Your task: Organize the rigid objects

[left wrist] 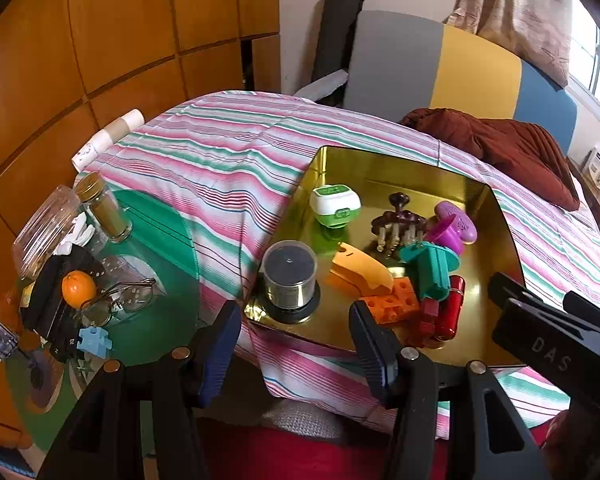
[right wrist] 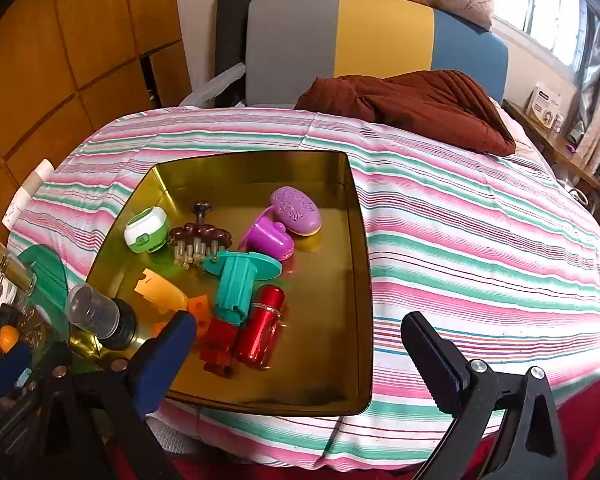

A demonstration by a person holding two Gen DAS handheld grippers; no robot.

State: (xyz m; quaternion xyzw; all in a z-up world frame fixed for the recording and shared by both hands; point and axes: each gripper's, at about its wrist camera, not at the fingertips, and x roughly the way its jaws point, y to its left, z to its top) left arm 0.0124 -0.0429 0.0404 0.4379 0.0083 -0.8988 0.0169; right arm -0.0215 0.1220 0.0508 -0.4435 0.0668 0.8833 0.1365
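- My left gripper [left wrist: 296, 344] hangs released, empty, at the near-left corner of the shiny gold metal tray [left wrist: 476, 344].
- Right gripper [right wrist: 300, 356] gapes, empty, over its near edge.
- Red metal cylinder [right wrist: 260, 326] lies inside, near side.

Glossy gold metal tray [right wrist: 356, 280], shiny red metallic capsule [right wrist: 260, 328], striped woven cloth bedspread [right wrist: 480, 240], polished wood panels [left wrist: 100, 40]

Off to my left I see a green round side table [left wrist: 160, 236] carrying an orange fruit [left wrist: 78, 289], wire-rimmed glasses [left wrist: 116, 300] and a gold-lidded glass jar [left wrist: 102, 208]. A rust-brown pillow [right wrist: 416, 106] lies against the grey, yellow and blue headboard [right wrist: 380, 32].
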